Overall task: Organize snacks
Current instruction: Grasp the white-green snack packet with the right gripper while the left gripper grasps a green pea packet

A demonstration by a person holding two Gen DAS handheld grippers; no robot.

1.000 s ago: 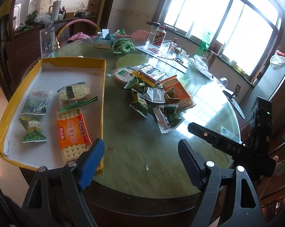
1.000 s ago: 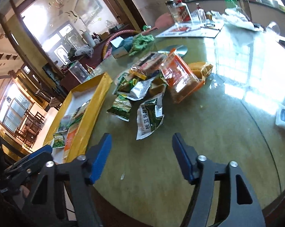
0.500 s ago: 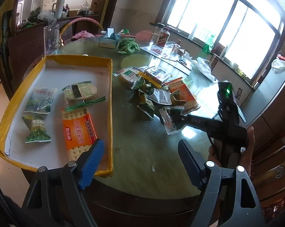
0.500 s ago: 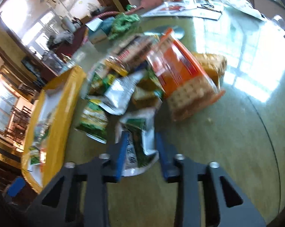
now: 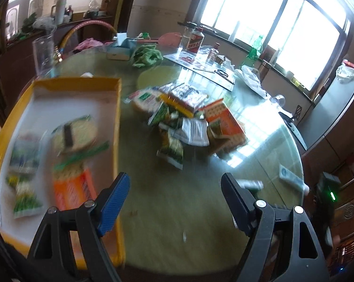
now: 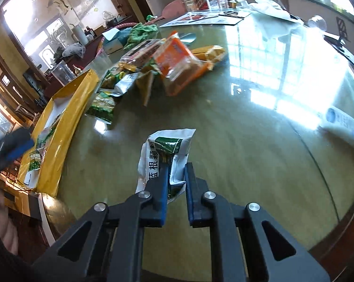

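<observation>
Right gripper (image 6: 175, 183) just closed, pinching white-green snack packet (image 6: 170, 150), pulled away from snack pile (image 6: 158, 70), lower middle of frame. Left gripper (image 5: 174, 202) wide open, empty. Next stop likely yellow tray (image 6: 66, 117), left.

One yellow tray (image 5: 117, 108) on one round table (image 5: 167, 202).

In the tray, four packets: one round cracker pack (image 5: 75, 132), one orange cracker pack (image 5: 71, 188), two small green-and-white sachets (image 5: 24, 155) (image 5: 26, 199), blurred.

One loose heap of snacks (image 5: 188, 119) mid-table; exact count unclear, roughly ten. In it, one big orange cracker packet (image 6: 179, 63) and one green pea sachet (image 6: 101, 108) lying at its near edge.

One white-and-green sachet (image 6: 167, 150) apart from the heap.

Two glass bottles (image 5: 193, 38) (image 5: 212, 52) at the far side, one green cloth (image 5: 145, 55), one tissue box (image 5: 119, 50), one clear glass (image 5: 44, 54).
</observation>
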